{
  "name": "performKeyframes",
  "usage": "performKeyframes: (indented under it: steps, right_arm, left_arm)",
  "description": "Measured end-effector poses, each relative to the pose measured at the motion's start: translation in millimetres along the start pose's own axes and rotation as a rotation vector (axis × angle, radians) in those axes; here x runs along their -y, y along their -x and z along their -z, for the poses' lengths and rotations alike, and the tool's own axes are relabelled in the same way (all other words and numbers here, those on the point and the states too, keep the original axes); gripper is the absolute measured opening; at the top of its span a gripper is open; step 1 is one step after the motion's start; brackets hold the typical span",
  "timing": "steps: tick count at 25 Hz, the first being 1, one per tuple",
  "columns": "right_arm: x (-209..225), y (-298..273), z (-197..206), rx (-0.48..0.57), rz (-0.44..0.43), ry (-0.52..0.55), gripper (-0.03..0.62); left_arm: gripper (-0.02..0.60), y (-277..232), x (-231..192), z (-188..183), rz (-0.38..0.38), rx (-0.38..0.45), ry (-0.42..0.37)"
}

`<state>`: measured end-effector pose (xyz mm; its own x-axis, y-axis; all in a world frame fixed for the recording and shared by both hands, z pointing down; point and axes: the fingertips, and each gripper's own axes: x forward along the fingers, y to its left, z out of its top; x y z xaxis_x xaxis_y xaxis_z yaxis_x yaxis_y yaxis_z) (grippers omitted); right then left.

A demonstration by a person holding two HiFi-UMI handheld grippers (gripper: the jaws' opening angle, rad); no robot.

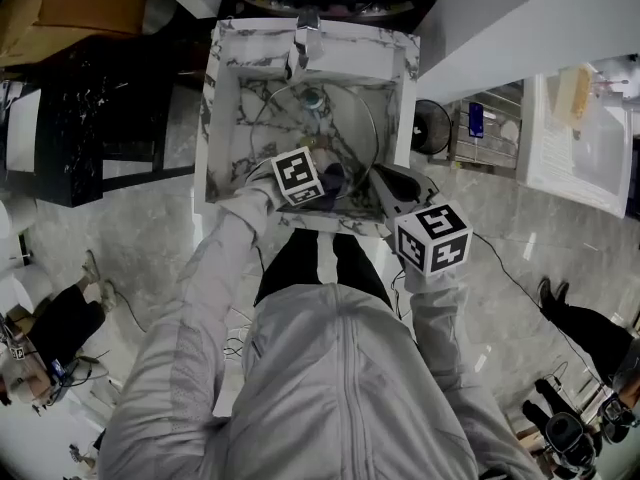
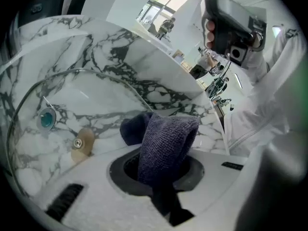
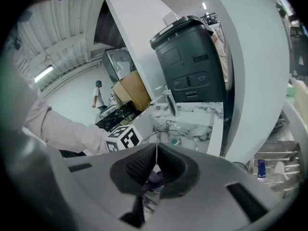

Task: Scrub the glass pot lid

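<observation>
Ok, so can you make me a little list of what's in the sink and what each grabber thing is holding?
place: marble sink
in the sink: glass pot lid, propped up at a tilt
left gripper: shut on a purple cloth
right gripper: shut on the rim of the lid
cloth: down in the sink, close to the lid
</observation>
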<state>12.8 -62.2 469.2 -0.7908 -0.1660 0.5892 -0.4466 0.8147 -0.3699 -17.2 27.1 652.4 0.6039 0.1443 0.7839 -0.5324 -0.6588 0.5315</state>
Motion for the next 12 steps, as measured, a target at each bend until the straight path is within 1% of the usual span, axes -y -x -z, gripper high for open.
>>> performKeyframes:
  steps: [3,6,9,12]
  right_arm:
    - [0.4,3.1,-5.2,0.009,0.004,0.005,0.031]
    - [0.2,8.2,-14.5,0.023,0.011,0.018,0.031]
    - [0.3,13.9,-29.5,0.049,0.021,0.040,0.031]
    - [-0.9,23.2,-46.8,0.079,0.034,0.067,0.031]
  left_arm:
    - [0.064,8.7,5.2,-13.1,-0.030,0.059,-0.036]
    - [0.064,22.8,11.2,-28.4,-0.073,0.140,-0.072]
    - [0.064,50.1,9.7,-46.3,-0.169,0.228,-0.087]
    - [0.064,77.4,8.5,-59.5,-0.267,0.320,-0.078]
